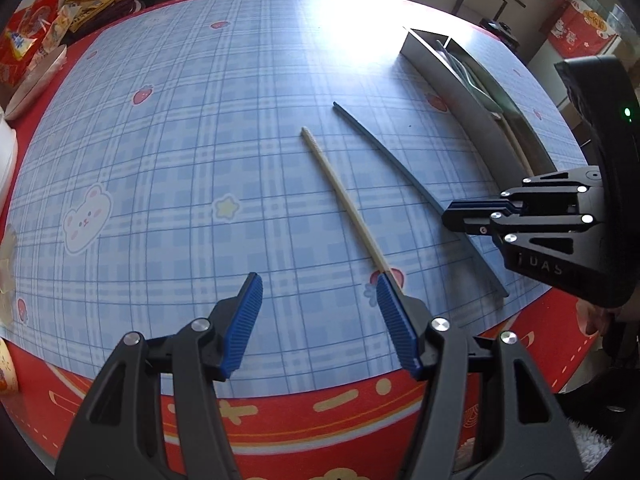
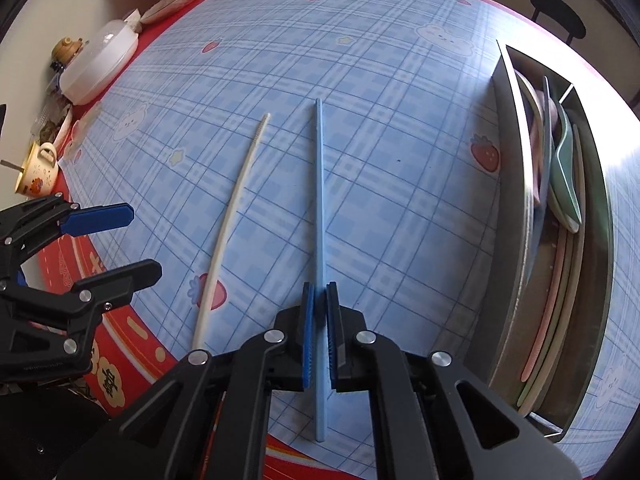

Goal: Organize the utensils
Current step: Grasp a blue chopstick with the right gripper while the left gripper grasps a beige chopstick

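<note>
A blue chopstick (image 2: 320, 208) lies on the plaid tablecloth; it also shows in the left wrist view (image 1: 400, 164). My right gripper (image 2: 319, 300) is shut on the blue chopstick near its thick end, and shows at the right of the left wrist view (image 1: 452, 218). A cream chopstick (image 1: 344, 196) lies to its left, also in the right wrist view (image 2: 228, 224). My left gripper (image 1: 319, 292) is open and empty, its right finger over the cream chopstick's near end.
A metal utensil tray (image 2: 508, 208) with spoons and other utensils stands at the right, also in the left wrist view (image 1: 452, 92). Snack bags (image 1: 28, 40), a white lidded dish (image 2: 96, 64) and a yellow mug (image 2: 38, 170) sit along the left edge.
</note>
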The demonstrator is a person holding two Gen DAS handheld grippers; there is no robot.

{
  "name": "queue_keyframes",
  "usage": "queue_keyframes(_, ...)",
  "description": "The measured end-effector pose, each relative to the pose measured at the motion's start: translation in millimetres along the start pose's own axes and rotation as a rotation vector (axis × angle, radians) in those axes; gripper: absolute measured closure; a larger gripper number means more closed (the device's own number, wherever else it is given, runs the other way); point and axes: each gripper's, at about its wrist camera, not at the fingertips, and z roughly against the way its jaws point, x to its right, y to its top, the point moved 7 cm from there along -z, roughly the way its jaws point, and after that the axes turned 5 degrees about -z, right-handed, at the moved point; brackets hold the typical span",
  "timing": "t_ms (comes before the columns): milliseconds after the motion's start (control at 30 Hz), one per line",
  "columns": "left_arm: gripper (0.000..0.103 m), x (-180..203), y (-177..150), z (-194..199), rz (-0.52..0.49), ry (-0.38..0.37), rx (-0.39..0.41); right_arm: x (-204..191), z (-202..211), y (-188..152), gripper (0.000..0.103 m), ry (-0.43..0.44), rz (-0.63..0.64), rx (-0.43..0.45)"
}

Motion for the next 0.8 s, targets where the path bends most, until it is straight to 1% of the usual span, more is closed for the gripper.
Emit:
queue_keyframes(167, 0.042, 12.6, 16.7, -12.8, -0.042, -0.011, -0.004, 8.9, 2.1, -1.0, 0.097, -0.002, -0.023, 0.005)
queue_keyframes(300, 0.042, 11.1, 27.4, -26.2, -0.037, 0.000, -0.015, 8.1, 1.7, -1.5, 0.097, -0.001, -0.020, 0.007)
queue_keyframes(367, 0.042, 13.8, 31.2, -30.9, -0.052, -0.001, -0.018, 10.4, 3.4, -3.0, 0.097, 0.003, -0.022, 0.007)
queue_keyframes(533, 0.042, 21.7, 26.4, -36.3, -0.126, 0.025, -0.039, 11.5, 3.7, -3.2, 0.097, 0.010, -0.026, 0.006)
queue_keyframes(633, 0.042, 20.7, 23.4, -37.1, -0.145, 0.030, -0.032, 11.5, 3.3, -2.9, 0.097, 0.012, -0.027, 0.006)
queue_keyframes(700, 0.044, 17.2, 22.9, -36.5, -0.128, 0.020, -0.034, 11.6, 3.2, -3.0, 0.097, 0.012, -0.028, 0.005)
queue_keyframes(733, 0.049, 14.9, 22.8, -36.0, -0.123, 0.021, -0.035, 11.8, 3.2, -3.0, 0.097, 0.012, -0.028, 0.005)
queue_keyframes(767, 0.059, 11.2, 23.0, -35.4, -0.119, 0.030, -0.036, 10.6, 3.2, -3.0, 0.097, 0.012, -0.028, 0.005)
queue_keyframes(800, 0.064, 5.9, 20.9, -33.3, -0.111, 0.037, -0.037, 10.9, 3.4, -3.2, 0.097, 0.012, -0.029, 0.005)
